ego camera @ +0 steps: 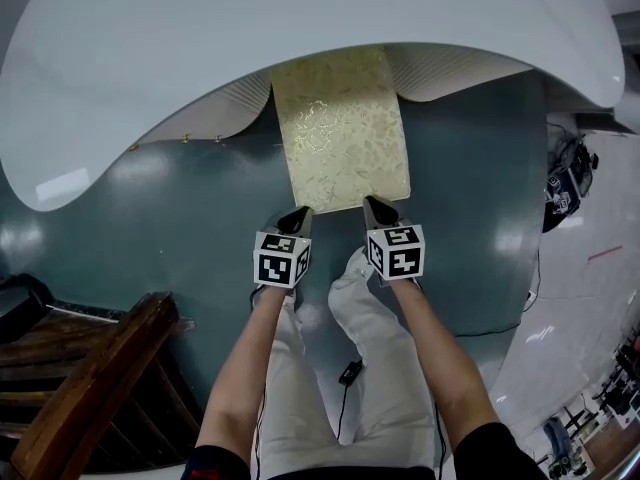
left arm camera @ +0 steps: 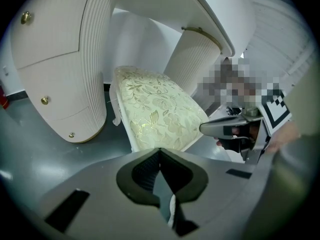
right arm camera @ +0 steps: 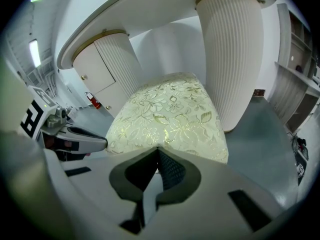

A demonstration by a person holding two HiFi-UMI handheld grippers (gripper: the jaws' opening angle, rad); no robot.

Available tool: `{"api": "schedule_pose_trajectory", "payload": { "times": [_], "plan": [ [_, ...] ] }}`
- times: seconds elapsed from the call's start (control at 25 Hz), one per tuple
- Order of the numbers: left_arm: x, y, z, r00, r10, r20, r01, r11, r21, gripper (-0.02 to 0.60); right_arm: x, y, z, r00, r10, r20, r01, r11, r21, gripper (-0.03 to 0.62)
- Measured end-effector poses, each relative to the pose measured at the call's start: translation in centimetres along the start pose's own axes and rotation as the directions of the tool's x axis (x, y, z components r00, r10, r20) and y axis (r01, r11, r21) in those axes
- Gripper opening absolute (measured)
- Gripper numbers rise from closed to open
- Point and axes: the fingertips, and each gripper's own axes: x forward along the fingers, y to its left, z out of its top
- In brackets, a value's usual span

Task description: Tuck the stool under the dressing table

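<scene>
Ok, both grippers are closed and empty. On the left gripper point(left arm camera: 160, 150) the fingers meet tip to tip with nothing between the pads. The right gripper point(right arm camera: 158, 150) is the same, pads together and nothing held.

In the head view the left gripper point(ego camera: 298, 213) has its tip at the near-left corner of the stool point(ego camera: 345, 128) seat. The right gripper point(ego camera: 374, 204) has its tip on the seat's near edge, close to the near-right corner. Both tips look to be touching the seat edge, but no view confirms contact. The two grippers are side by side, each with its marker cube point(ego camera: 282, 258) behind the tip and the person's forearms point(ego camera: 245, 368) running back from there.

The stool point(left arm camera: 160, 114) stands on the floor point(ego camera: 200, 228) in the knee gap of the dressing table point(ego camera: 300, 18). Its far end is under the table's front edge, and most of the gold floral cushion sticks out past it. The stool point(right arm camera: 170, 114) sits between the two ribbed pedestals: one point(right arm camera: 230, 49) is just beside its right edge, the other point(left arm camera: 55, 59) is a bit further off its left edge. A white stool leg point(left arm camera: 117, 111) shows at the far-left corner of the seat.

The left pedestal has brass knobs point(left arm camera: 44, 100) on its fronts. The person's pale trouser legs point(ego camera: 370, 368) are below the grippers, with a thin cable point(ego camera: 345, 398) running down between them. Dark wooden furniture point(ego camera: 90, 388) stands on the floor at the near left, well apart from the stool.
</scene>
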Motion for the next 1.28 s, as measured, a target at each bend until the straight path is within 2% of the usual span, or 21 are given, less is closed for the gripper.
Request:
{"api": "schedule_pose_trajectory", "payload": {
  "times": [0.16,0.24,1.28],
  "plan": [
    [1.4,2.5,6.2,1.000,0.010,0.000,-0.010,1.000,-0.003,0.015,2.5,-1.3,6.3,1.000,0.000,-0.004,0.000,1.000,0.002,0.009],
    [1.8,3.0,7.5,1.000,0.013,0.005,-0.013,1.000,-0.001,0.015,3.1,-1.7,7.5,1.000,0.001,-0.002,-0.001,1.000,-0.005,0.008],
    [3.3,5.1,11.2,0.995,0.048,0.092,-0.049,0.999,0.008,0.015,5.3,-2.5,11.2,0.998,0.005,0.059,-0.001,0.998,-0.064,0.009]
  ]
}}
